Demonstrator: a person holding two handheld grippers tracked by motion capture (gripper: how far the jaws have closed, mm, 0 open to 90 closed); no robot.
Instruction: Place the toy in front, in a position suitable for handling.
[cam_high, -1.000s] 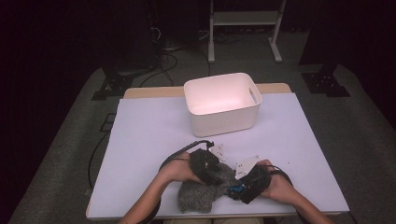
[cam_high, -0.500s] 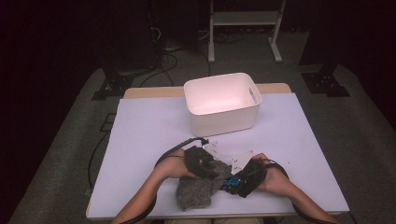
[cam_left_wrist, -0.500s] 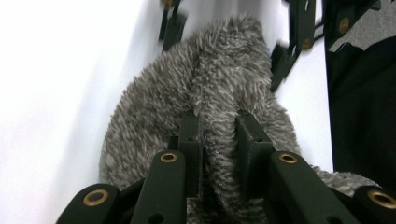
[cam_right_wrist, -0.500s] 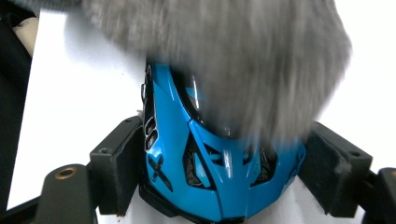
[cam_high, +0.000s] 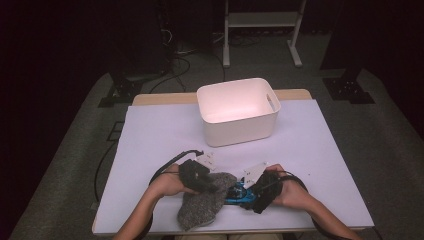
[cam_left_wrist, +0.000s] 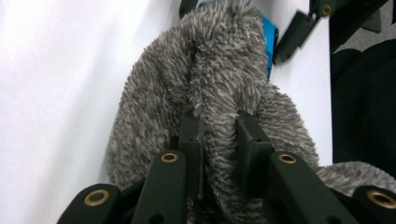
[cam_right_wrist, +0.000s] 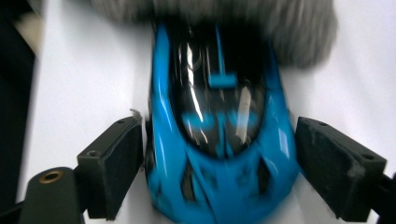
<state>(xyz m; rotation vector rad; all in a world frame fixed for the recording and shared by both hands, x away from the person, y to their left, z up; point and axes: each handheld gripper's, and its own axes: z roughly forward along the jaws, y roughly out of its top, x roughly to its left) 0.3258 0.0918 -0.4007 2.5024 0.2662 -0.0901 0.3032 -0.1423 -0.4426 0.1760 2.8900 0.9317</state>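
The fuzzy grey cloth sits near the front edge of the white table, bunched up and draped partly over the nose of a blue toy car right beside it. The left gripper has its jaws pinched tight on a fold of that cloth — in the left gripper view the fabric bulges up between the two pads. The right gripper stands wide around the car, jaws having just been opening, one pad on each side, with small gaps — so not clamped. Further back, well apart from the hands, stands a white bin.
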